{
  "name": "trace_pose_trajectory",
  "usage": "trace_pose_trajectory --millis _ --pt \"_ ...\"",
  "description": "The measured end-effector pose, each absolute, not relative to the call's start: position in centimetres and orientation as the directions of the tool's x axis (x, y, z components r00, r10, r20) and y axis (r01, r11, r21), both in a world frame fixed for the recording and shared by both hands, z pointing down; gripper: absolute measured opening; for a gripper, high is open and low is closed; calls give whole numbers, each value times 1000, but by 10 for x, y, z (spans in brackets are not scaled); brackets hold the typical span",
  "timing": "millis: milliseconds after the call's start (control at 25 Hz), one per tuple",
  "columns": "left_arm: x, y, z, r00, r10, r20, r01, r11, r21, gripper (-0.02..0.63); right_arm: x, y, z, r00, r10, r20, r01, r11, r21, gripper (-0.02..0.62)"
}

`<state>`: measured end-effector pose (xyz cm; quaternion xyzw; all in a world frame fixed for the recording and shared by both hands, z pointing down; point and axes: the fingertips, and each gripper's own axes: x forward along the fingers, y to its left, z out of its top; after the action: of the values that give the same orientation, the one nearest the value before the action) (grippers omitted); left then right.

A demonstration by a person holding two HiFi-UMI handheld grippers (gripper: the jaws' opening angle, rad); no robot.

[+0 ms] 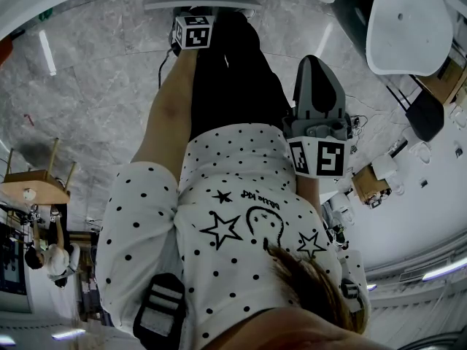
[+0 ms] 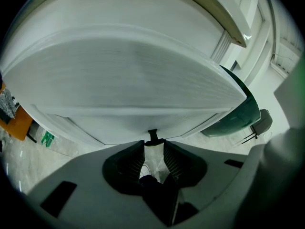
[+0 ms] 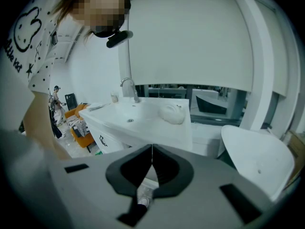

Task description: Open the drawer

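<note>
the drawer (image 2: 133, 75) has a broad, smooth white front with a faint grain. its lower edge curves across the left tongs view, and a small dark t-shaped handle (image 2: 152, 135) juts from the middle of that edge. the left tongs (image 2: 153, 144) have grey shells and ribbed black pads (image 2: 134, 160). they stand a little apart, tips set against either end of the handle's short crossbar, clamped on it at the very tip. in the head view the drawer lies at the far edge, straight ahead of the person, with the left arm stretched toward it and the marker cube (image 1: 193, 31) just short of it. the right tongs (image 3: 152, 148) are closed tip to tip with nothing between them. they are held back at the person's right side, well apart from the drawer, and face a glossy white bench (image 3: 162, 128) with a basin and a curved metal tap (image 3: 127, 86). a grey veined stone floor (image 1: 95, 100) spreads wide to the left of the person. to the right a white moulded chair (image 1: 408, 20) stands near, and a dark green rounded shell (image 2: 238, 116) sits just beyond the drawer's right corner.
</note>
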<state>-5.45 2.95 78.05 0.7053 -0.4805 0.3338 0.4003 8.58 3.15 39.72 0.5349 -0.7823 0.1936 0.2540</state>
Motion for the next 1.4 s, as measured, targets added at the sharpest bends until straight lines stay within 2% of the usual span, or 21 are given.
trace_pose_trajectory --millis 920,1000,1080,1160,1400 --pt "-63 28 755 289 -417 862 -957 -157 245 127 75 20 385 -320 -756 571 -933 357 -50 14" --pt "-66 26 747 280 -437 855 -960 -139 243 106 72 19 382 -330 -759 561 -931 361 -59 14" --pt "-69 25 739 263 -454 851 -965 -115 237 42 70 17 380 -339 -763 550 -929 362 -70 14" --pt "-68 24 734 265 -455 850 -964 -104 245 15 70 15 379 -345 -768 540 -929 361 -80 14" --pt "-70 28 715 264 -433 862 -958 -15 285 5 70 13 374 -357 -777 519 -928 358 -102 14"
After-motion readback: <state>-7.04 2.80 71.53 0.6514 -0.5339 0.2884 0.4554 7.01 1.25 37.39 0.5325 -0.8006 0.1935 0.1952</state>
